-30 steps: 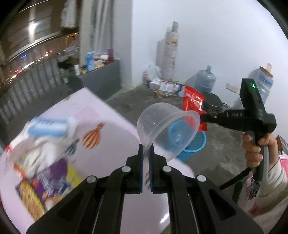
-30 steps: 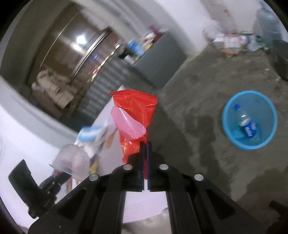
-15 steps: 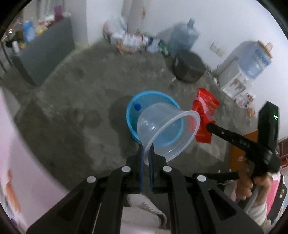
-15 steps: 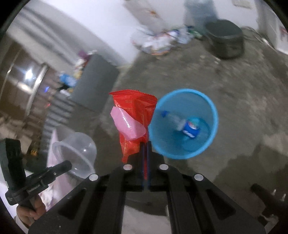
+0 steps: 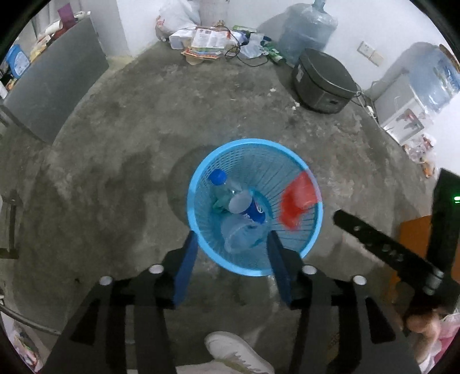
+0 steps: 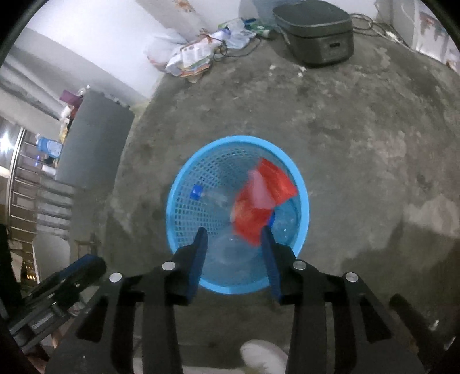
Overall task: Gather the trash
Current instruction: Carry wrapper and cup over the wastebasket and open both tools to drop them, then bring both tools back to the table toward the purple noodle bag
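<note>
A blue mesh waste basket (image 5: 198, 184) (image 6: 184, 184) stands on the concrete floor below both grippers. Inside lie a plastic bottle with a blue cap and label (image 5: 244, 205) and a clear plastic cup (image 5: 240, 237) (image 6: 230, 253), blurred. A red snack wrapper (image 5: 296, 201) (image 6: 258, 201), also blurred, is over the basket's right side, free of any finger. My left gripper (image 5: 231, 237) hangs over the near rim, its jaws opening with nothing pressed between them. My right gripper (image 6: 233, 233) is likewise above the basket, jaws opening and the wrapper just past its tips.
A dark grey box-shaped appliance (image 5: 322, 83) (image 6: 316, 28) sits on the floor beyond the basket, with water jugs (image 5: 307, 26) and scattered litter (image 5: 207, 40) along the wall. A grey cabinet (image 5: 51, 86) stands left. The person's white shoe (image 5: 238, 354) is near the bottom edge.
Both grippers swung from the table down over the basket and opened. The clear cup left the left gripper and the red wrapper left the right; both now show in the basket.
</note>
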The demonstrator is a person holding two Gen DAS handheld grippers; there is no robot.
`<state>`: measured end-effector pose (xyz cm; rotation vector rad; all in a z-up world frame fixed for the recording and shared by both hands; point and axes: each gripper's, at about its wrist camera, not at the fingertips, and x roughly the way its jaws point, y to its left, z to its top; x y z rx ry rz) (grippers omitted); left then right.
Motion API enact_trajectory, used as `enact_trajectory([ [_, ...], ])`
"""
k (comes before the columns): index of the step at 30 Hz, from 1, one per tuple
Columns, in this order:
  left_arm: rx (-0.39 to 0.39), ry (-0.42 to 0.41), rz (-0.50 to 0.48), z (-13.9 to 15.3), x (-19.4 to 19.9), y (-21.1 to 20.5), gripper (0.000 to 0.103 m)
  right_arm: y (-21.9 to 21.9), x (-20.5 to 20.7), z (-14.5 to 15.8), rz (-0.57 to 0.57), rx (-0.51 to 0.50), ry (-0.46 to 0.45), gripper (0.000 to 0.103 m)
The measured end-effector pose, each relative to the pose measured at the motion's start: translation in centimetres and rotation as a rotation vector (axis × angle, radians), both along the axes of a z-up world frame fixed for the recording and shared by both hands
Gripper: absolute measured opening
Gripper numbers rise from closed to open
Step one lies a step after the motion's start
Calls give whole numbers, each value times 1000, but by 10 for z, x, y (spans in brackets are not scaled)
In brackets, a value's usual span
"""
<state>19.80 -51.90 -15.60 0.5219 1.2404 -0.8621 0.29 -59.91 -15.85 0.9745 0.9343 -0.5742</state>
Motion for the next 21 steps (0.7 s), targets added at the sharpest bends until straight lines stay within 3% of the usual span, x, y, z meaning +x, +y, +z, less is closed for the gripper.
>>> enact_trajectory([
  [8,-26,-79,-39,37,-3,21,54,9,-12,11,-4,1,-12,41],
  [10,-50,-101,-18,58,-2,40,55,15,-17,23,2,-8,-43,48],
  [14,-114,-131,25,114,-11,103,61,32,-17,49,49,-4,-123,53],
  [16,-172,-152,68,147,-22,151,69,46,-14,65,98,0,-168,55],
  [21,-246,-212,197,190,-54,273,74,95,4,100,259,37,-274,57],
])
